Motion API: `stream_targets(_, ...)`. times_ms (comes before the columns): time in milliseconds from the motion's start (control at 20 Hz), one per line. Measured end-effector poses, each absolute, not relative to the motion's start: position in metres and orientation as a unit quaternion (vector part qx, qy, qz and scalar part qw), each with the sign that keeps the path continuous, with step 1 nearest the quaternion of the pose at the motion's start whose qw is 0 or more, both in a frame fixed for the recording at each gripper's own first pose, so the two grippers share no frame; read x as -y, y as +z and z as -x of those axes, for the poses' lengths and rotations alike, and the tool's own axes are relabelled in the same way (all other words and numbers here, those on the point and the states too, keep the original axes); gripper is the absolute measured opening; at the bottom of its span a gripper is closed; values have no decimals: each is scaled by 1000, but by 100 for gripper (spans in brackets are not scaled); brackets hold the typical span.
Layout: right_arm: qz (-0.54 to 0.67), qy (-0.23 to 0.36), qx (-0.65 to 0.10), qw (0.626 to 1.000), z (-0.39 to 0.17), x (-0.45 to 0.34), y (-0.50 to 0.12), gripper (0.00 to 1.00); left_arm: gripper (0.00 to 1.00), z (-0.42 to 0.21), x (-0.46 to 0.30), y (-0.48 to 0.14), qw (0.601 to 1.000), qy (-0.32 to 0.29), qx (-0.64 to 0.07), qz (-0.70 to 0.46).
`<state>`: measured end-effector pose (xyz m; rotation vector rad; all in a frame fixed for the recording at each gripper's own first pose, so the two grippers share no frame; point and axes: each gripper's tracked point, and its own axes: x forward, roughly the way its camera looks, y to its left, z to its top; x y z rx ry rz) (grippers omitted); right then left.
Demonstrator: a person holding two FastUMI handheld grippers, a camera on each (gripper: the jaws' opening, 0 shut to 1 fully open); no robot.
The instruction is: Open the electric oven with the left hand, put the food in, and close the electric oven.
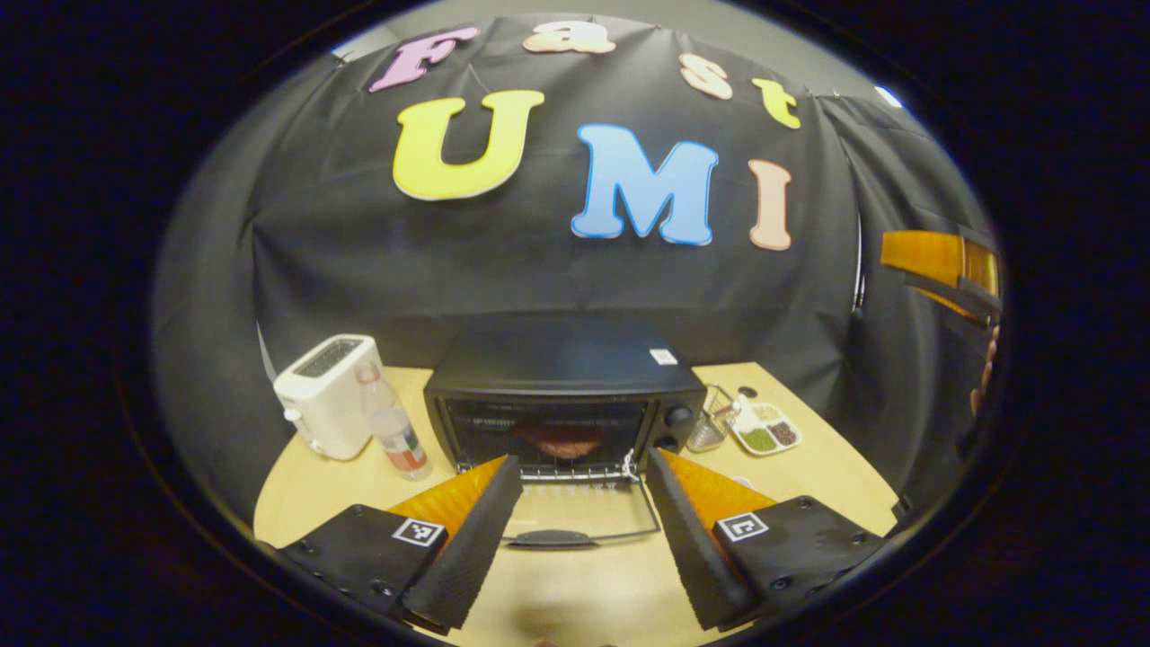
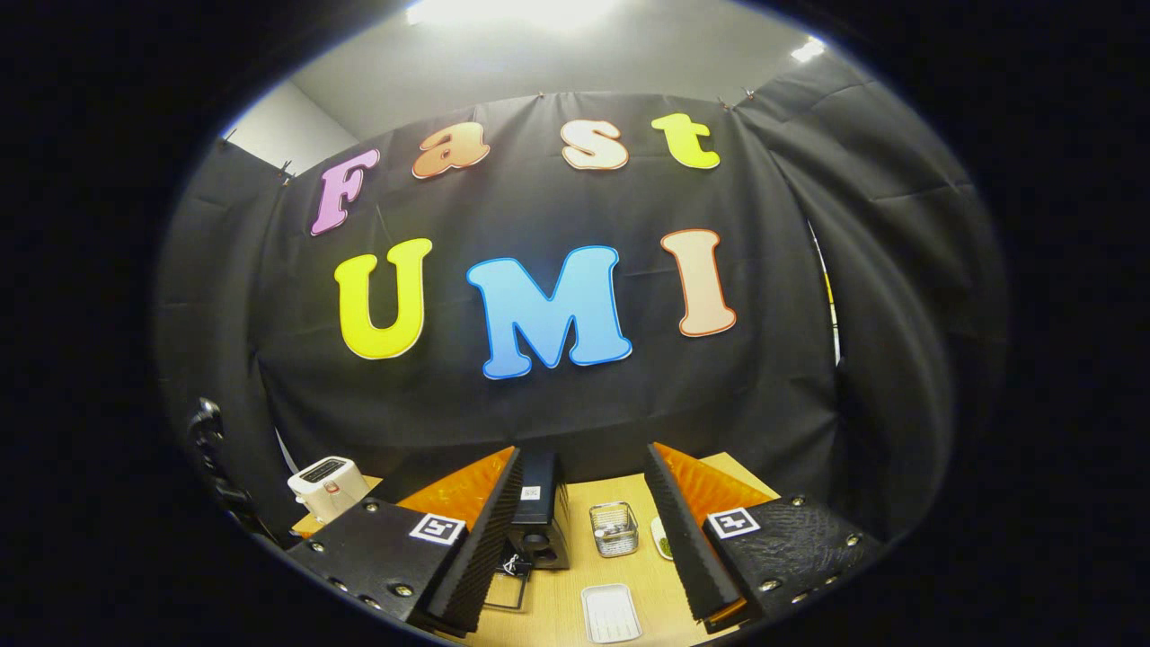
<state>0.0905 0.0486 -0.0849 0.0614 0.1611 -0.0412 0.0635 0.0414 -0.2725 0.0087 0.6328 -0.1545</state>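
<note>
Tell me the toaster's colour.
White; the toaster shows best in the left gripper view, left of the oven.

I can't read any text here: the small white sticker on the oven top, centre frame, is too blurred

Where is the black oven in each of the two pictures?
Left gripper view: the oven sits at centre, facing the camera, door dropped open, just beyond the left tongs.
Right gripper view: the oven is low, left of centre, seen from its side, partly behind a finger of the right tongs.
Shared landmark: the white toaster, left of the oven in both.
</note>
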Motion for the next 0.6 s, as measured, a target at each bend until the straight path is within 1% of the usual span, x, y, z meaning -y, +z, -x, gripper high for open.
stream_targets(50,-29,-22,-82,996,-90,-48,-86,83,95,-59,-39,-290,941,-78,-329,-6)
stream_targets(100,-28,-24,-85,996,-91,-46,-88,83,95,-55,-39,-304,934,-80,-347,-11)
stream_targets(150,-28,-24,-91,995,-90,-46,-90,84,91,-49,-41,-313,930,-81,-359,-17)
stream_targets(200,-25,-27,-95,995,-88,-45,-91,86,91,-47,-41,-324,925,-83,-371,-23)
stream_targets(300,-18,-29,-96,995,-86,-42,-91,86,99,-40,-41,-344,913,-87,-398,-29)
stream_targets(350,-14,-30,-96,995,-87,-39,-92,87,95,-39,-41,-355,907,-85,-411,-32)
stream_targets(500,-8,-34,-101,994,-85,-33,-94,87,95,-32,-47,-388,887,-70,-457,-23)
stream_targets(550,-9,-37,-105,994,-85,-32,-96,87,99,-27,-50,-400,877,-64,-475,-19)
stream_targets(600,-11,-42,-108,993,-84,-29,-96,82,91,-23,-52,-410,868,-61,-493,-19)
